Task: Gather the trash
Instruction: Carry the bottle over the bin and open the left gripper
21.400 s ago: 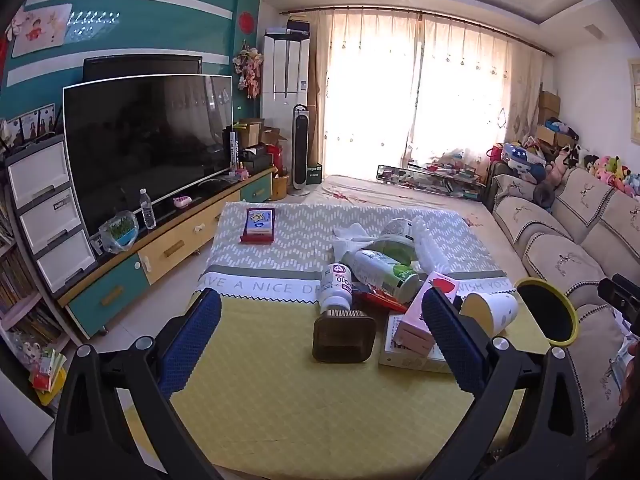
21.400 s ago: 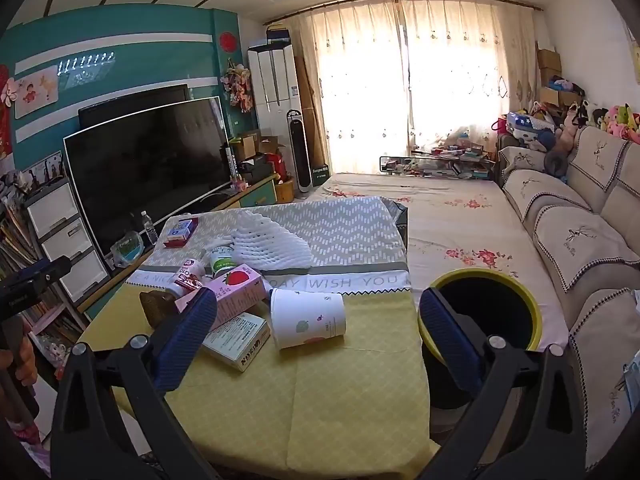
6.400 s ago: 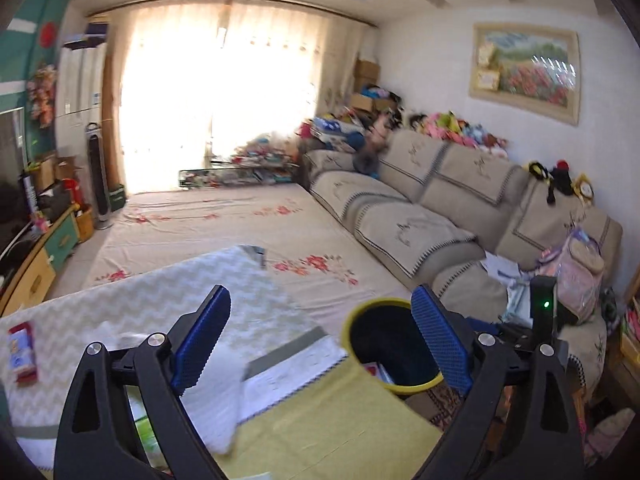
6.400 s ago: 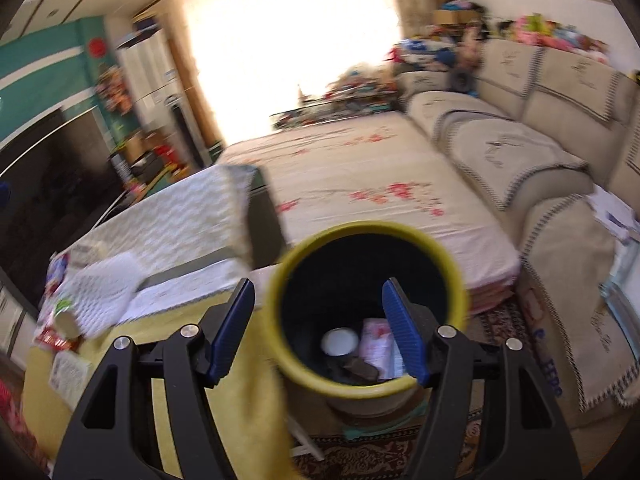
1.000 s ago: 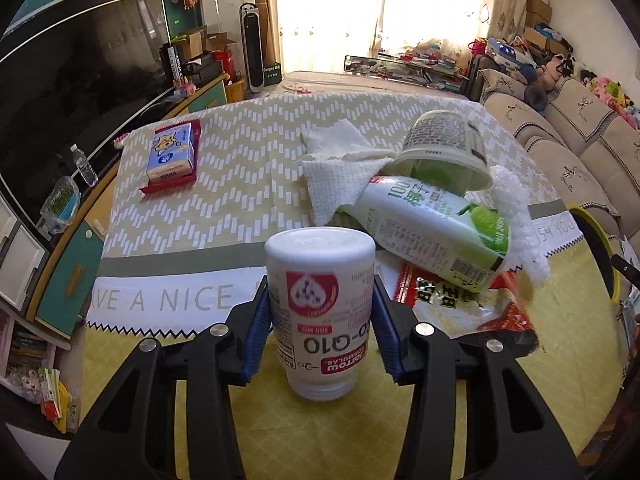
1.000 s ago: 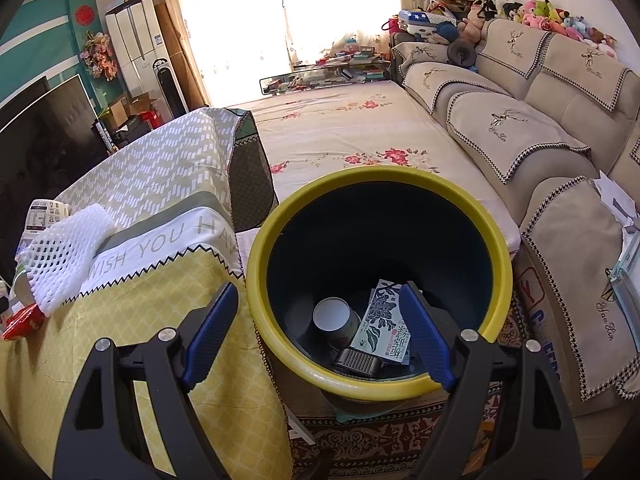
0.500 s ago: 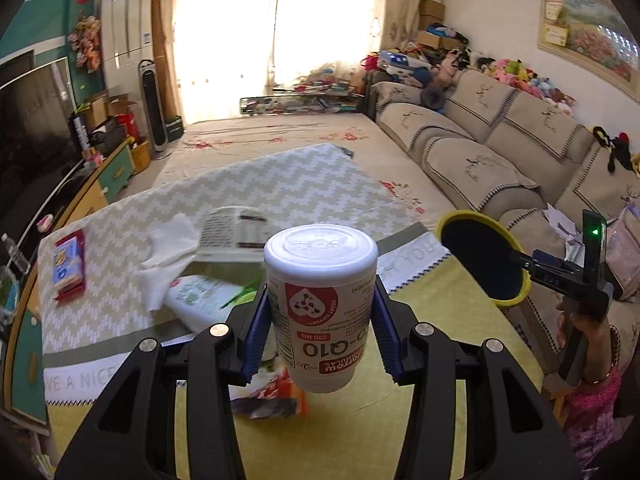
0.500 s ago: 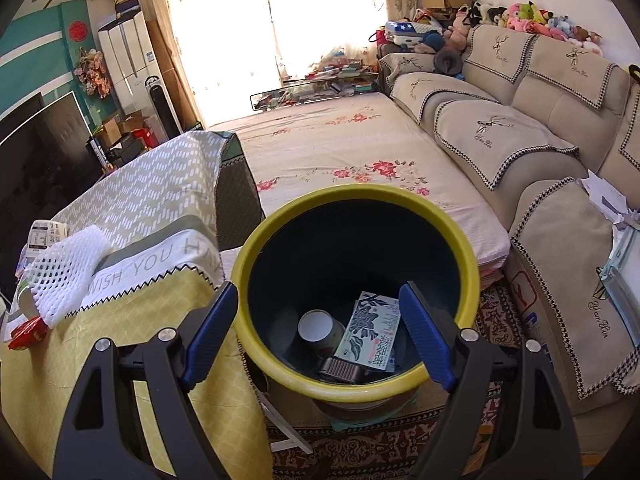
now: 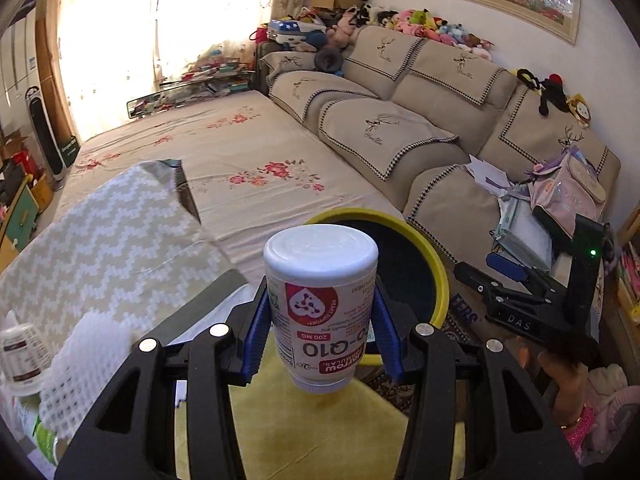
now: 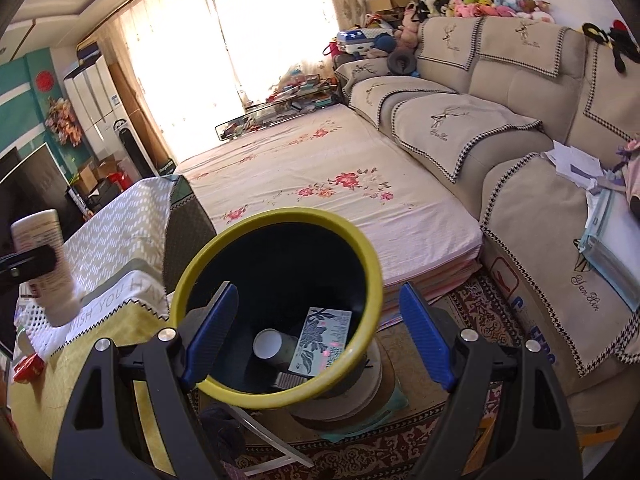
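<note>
My left gripper point(image 9: 320, 320) is shut on a white CoQ10 supplement bottle point(image 9: 320, 300), held upside down above the table's yellow cloth, just short of the yellow-rimmed dark trash bin point(image 9: 436, 276). In the right wrist view the bottle point(image 10: 44, 264) shows at far left, left of the bin point(image 10: 360, 264). My right gripper point(image 10: 316, 332) is open and empty, hovering over the bin's mouth. In the bin lie a paper cup point(image 10: 268, 344), a patterned flat box point(image 10: 324, 336) and a dark item.
The table point(image 9: 120, 240) at left carries a white foam net point(image 9: 80, 364), a small jar point(image 9: 20, 356) and a red wrapper point(image 10: 28, 364). A flowered mattress point(image 10: 320, 176) lies behind the bin. A beige sofa point(image 10: 520, 140) runs along the right.
My left gripper has swung right with the bottle, from over the table's trash pile toward the bin. My right gripper has stayed over the bin, shifting slightly.
</note>
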`<state>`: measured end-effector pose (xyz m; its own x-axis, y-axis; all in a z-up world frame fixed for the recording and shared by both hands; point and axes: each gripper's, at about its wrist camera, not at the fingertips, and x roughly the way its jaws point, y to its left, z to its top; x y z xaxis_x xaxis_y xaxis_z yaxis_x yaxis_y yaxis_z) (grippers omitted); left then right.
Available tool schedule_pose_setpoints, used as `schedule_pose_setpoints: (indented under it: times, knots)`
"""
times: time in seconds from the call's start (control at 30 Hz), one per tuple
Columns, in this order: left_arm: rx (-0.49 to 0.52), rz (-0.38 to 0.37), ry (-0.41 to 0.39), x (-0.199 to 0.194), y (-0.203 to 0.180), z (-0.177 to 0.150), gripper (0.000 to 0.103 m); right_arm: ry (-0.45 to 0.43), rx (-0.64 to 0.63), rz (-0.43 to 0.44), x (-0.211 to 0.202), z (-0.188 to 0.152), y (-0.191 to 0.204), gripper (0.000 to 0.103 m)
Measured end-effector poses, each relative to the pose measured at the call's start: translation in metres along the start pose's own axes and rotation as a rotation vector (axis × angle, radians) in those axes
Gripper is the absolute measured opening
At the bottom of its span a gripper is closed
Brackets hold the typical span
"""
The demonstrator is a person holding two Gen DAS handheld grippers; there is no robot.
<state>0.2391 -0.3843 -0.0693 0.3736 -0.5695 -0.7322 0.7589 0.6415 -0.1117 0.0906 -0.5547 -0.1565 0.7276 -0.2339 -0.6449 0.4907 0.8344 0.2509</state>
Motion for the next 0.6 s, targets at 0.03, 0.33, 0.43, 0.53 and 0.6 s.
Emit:
schedule_pose_setpoints:
  times: [0.03, 0.33, 0.43, 0.53, 0.6]
  knots:
    - [0.006, -0.007, 0.009, 0.011, -0.006, 0.005, 0.047, 0.0, 0.012, 0.002, 0.0, 0.001, -0.006, 0.078]
    - [0.012, -0.051, 0.092, 0.102, -0.035, 0.025, 0.047, -0.016, 0.084, -0.015, -0.004, 0.005, -0.039, 0.078]
    - [0.016, -0.033, 0.095, 0.117, -0.035, 0.026, 0.054, -0.018, 0.084, -0.015, -0.006, 0.005, -0.04, 0.078]
    - [-0.01, -0.051, 0.072, 0.109, -0.027, 0.02, 0.055, -0.024, 0.074, -0.011, -0.009, 0.006, -0.034, 0.078]
    - [-0.011, -0.054, 0.008, 0.08, -0.013, 0.011, 0.055, -0.025, 0.065, -0.008, -0.01, 0.006, -0.029, 0.078]
